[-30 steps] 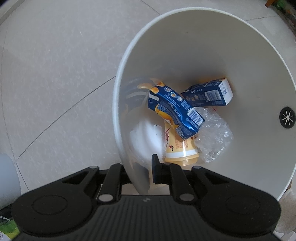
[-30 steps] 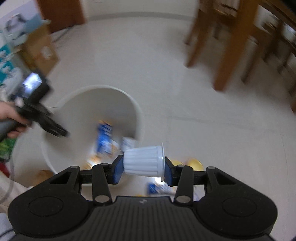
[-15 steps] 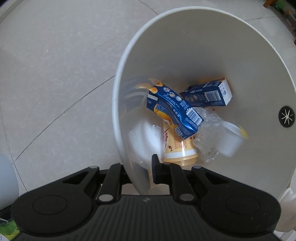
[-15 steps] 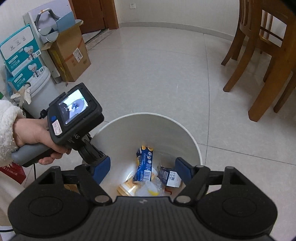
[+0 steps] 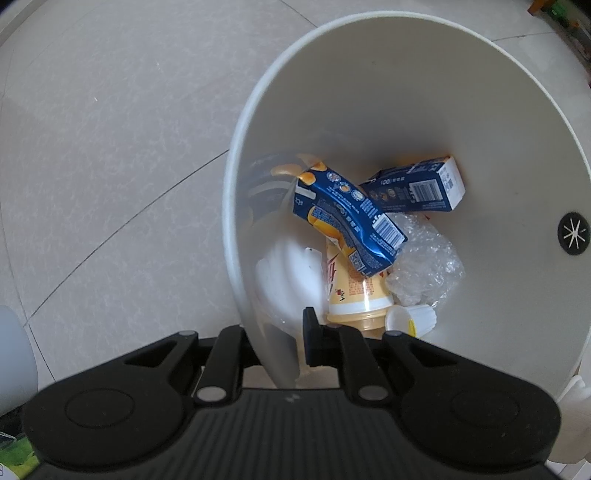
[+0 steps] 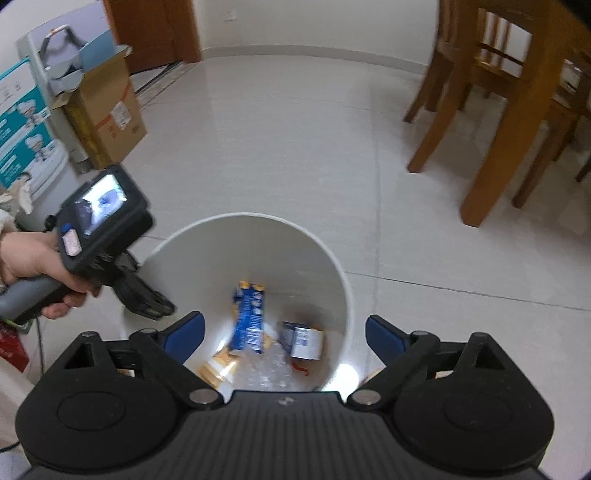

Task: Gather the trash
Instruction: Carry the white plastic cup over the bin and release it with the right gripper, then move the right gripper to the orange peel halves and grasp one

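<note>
My left gripper (image 5: 277, 343) is shut on the near wall of the white bin (image 5: 406, 92), one finger outside and one inside. In the bin lie a bent blue juice carton (image 5: 347, 218), a blue box (image 5: 417, 188), a yellow cup (image 5: 354, 291), crumpled clear plastic (image 5: 424, 266) and a small white ribbed cup (image 5: 410, 317). My right gripper (image 6: 284, 330) hangs open over the bin (image 6: 332, 266) with nothing between its blue pads. In the right wrist view a hand (image 6: 33, 258) holds the left gripper (image 6: 155, 304) at the bin's left rim.
Pale tiled floor (image 6: 277, 147) surrounds the bin. Wooden chairs (image 6: 491, 110) stand at the right. A cardboard box (image 6: 103, 110) and stacked printed cartons (image 6: 22, 122) line the left wall, and a brown door (image 6: 155, 29) is at the back.
My right gripper opened and let go of the small white ribbed cup, which dropped into the bin and settled near the yellow cup. The left gripper stayed clamped on the wall.
</note>
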Motion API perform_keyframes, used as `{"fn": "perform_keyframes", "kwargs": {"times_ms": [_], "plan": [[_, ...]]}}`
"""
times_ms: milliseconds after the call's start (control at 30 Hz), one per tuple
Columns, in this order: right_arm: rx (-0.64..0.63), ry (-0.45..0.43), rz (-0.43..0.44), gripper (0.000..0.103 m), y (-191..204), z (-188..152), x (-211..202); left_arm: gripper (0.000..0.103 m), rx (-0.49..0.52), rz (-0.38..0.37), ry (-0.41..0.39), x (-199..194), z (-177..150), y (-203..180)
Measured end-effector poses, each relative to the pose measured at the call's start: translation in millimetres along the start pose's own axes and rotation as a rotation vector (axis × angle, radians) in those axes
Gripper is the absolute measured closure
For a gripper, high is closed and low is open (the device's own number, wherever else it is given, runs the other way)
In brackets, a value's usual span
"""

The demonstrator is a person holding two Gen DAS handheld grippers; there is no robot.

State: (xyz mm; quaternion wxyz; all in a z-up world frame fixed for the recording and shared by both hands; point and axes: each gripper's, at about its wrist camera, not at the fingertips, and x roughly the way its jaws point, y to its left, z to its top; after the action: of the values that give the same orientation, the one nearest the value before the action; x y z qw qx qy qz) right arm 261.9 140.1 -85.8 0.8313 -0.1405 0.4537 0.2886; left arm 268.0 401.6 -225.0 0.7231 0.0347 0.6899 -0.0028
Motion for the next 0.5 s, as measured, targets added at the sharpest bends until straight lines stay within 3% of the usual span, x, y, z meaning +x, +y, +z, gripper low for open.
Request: {"fn": "perform_keyframes", "kwargs": {"times_ms": [200,500], "plan": [[0.118,0.002,-0.087,0.0,-51.2,-53.7,7.0,0.092,-0.002,0.002,-0.001,-0.1,-0.4,0.4],[0.271,0.093,-0.162,0.001,-114.9,-136.0,80.2,0.092,-0.009,0.008,0.003,0.4,-0.4,-0.2]]}}
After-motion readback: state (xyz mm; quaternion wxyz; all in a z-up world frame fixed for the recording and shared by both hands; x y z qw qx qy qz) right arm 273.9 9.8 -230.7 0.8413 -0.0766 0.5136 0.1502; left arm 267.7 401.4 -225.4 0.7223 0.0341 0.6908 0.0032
